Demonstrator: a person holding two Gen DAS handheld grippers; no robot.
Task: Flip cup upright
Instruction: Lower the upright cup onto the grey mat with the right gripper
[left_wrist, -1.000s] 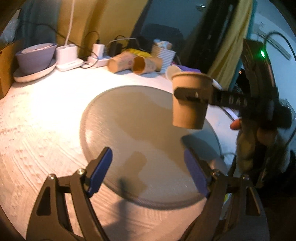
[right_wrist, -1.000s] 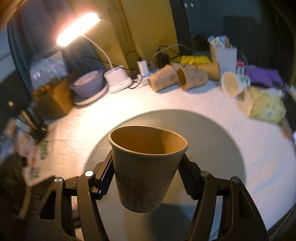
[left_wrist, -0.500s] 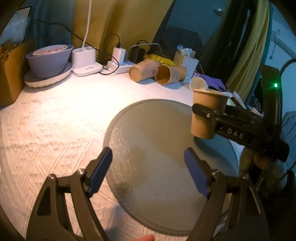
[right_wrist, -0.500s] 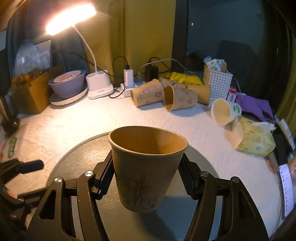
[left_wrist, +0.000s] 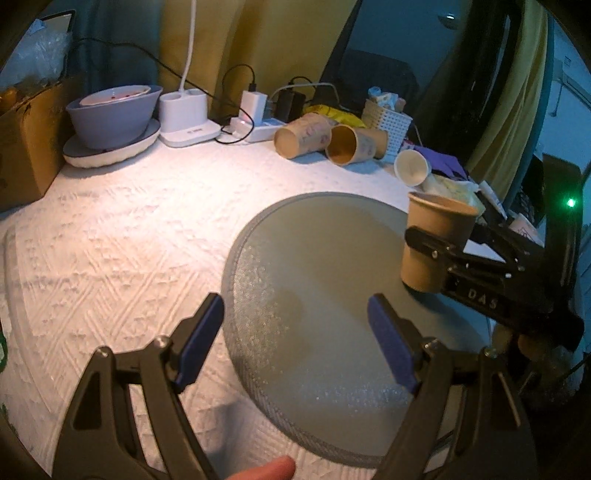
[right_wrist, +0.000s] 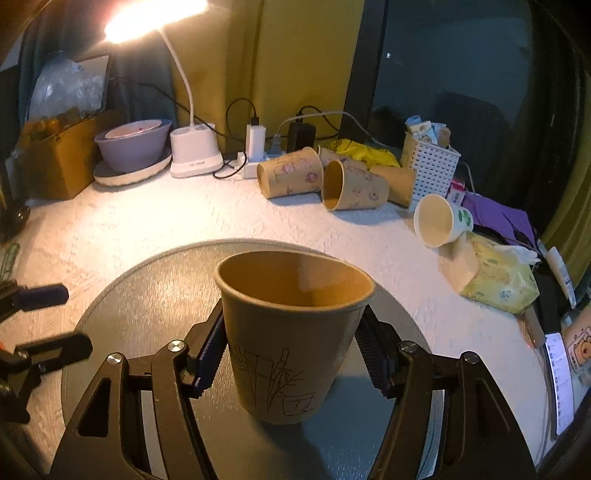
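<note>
A brown paper cup (right_wrist: 291, 332) with a line drawing stands upright, mouth up, between the fingers of my right gripper (right_wrist: 291, 354), which is shut on it. Its base rests at or just above the round grey mat (right_wrist: 147, 306). In the left wrist view the same cup (left_wrist: 432, 240) sits at the mat's (left_wrist: 314, 277) right edge, held by the right gripper (left_wrist: 443, 247). My left gripper (left_wrist: 295, 339) is open and empty, low over the mat's near left edge.
Several paper cups (right_wrist: 291, 173) lie on their sides at the back, a white cup (right_wrist: 439, 218) to their right. A lamp base (right_wrist: 195, 147), power strip, white basket (right_wrist: 432, 166), bowl on a plate (right_wrist: 133, 147), cardboard box and tissue pack (right_wrist: 495, 273) ring the white cloth.
The right gripper has lowered the upright cup towards the mat's right side. The left gripper has drawn back and to the left, staying open.
</note>
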